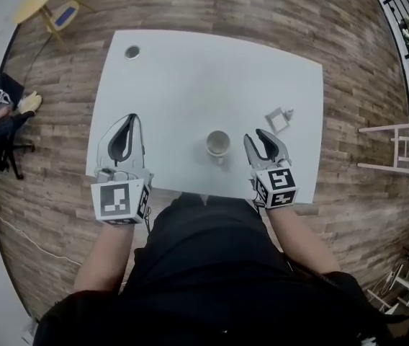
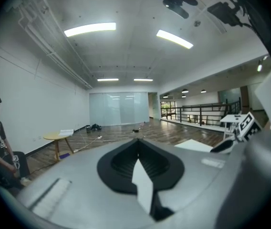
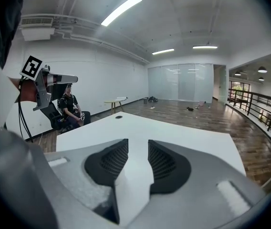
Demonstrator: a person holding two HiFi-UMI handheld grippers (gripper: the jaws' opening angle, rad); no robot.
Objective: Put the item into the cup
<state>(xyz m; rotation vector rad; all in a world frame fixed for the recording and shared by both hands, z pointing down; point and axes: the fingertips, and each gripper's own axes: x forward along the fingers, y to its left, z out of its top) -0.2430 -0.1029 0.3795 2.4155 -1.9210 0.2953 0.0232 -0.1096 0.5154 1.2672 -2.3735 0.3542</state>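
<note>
Item [image 1: 278, 120]: a small pale grey piece, square in outline, lying flat on the white counter [image 1: 190, 71] towards its right edge. A smaller grey bit sits just beside it on the far right; what it is cannot be made out. The item is outside the cup and nothing grips it.

Cup [image 1: 218, 144]: pale, upright, mouth up, standing near the counter's near edge. It is left of the item and nearer the person, and apart from it.

Right hand-held gripper [image 1: 255, 135]: just beside the cup on its right, on the near side of the item, touching neither. Its own view [image 3: 138, 144] shows the jaws standing wide, with only bare counter between the pads.

Left hand-held gripper [image 1: 132, 118]: over the counter's left part, well apart from the cup. Its own view [image 2: 136, 141] shows the jaw tips closed together and holding nothing.

Surroundings: a round hole [image 1: 132, 52] in the counter's far left corner; wood-plank floor [image 1: 363, 85]; a small yellow table [image 1: 42, 2] beyond; a seated person [image 3: 71, 109] off to the left.
</note>
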